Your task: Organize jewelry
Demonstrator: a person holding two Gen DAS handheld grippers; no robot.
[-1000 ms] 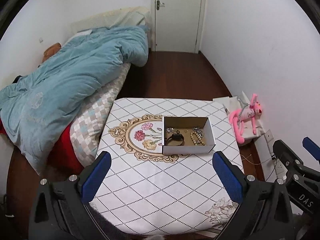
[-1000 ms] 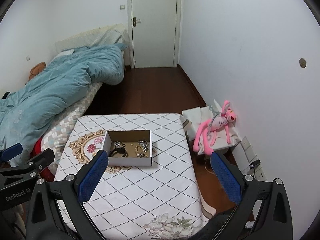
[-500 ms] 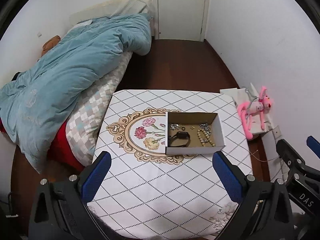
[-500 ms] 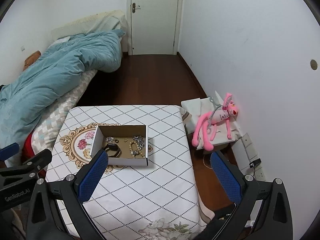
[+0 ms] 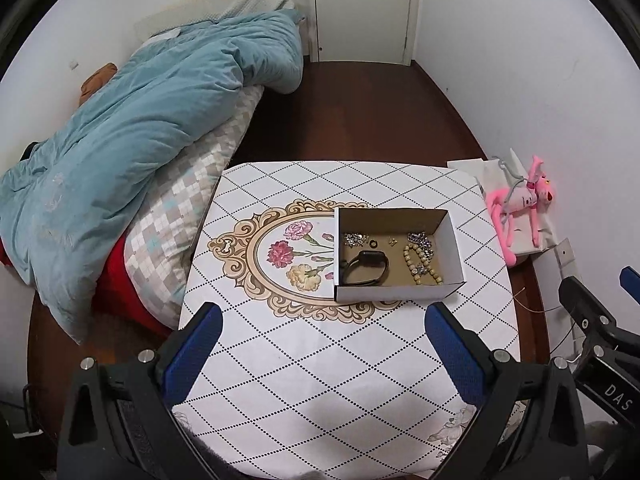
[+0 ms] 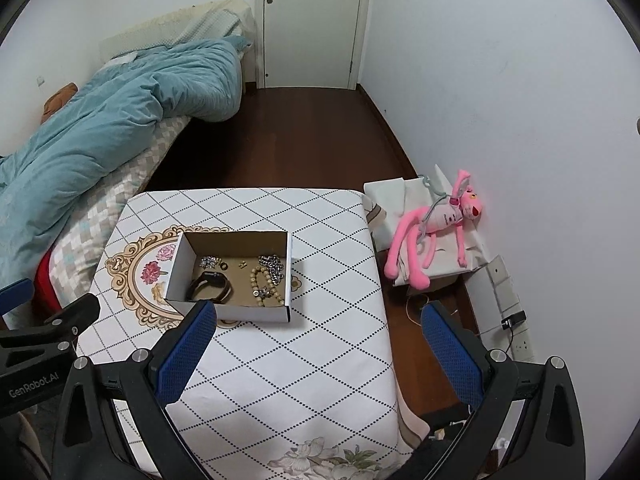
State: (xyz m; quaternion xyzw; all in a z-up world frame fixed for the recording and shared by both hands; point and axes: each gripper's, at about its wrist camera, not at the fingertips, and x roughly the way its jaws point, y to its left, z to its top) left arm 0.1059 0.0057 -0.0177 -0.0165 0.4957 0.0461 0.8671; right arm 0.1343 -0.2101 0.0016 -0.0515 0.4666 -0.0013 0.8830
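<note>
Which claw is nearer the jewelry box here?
Right claw: its left finger overlaps the box's near wall in view. Left claw hangs back over the table, clear of it. Both open.

Your tablecloth [image 5: 344,360] is white with a black dotted diamond grid and a gold-framed floral medallion [image 5: 280,256]. The box [image 5: 396,292] is white outside, brown inside. Blue pads [image 6: 188,352], teal duvet [image 5: 132,128], pink plush [image 6: 436,228].

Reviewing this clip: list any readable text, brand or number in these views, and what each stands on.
"GenRobot.AI": white lettering on the body of the left gripper, seen from the right wrist view.
"DAS": white letters on the body of the right gripper, seen from the left wrist view; the word is cut off by the frame edge.
No other text is visible.
</note>
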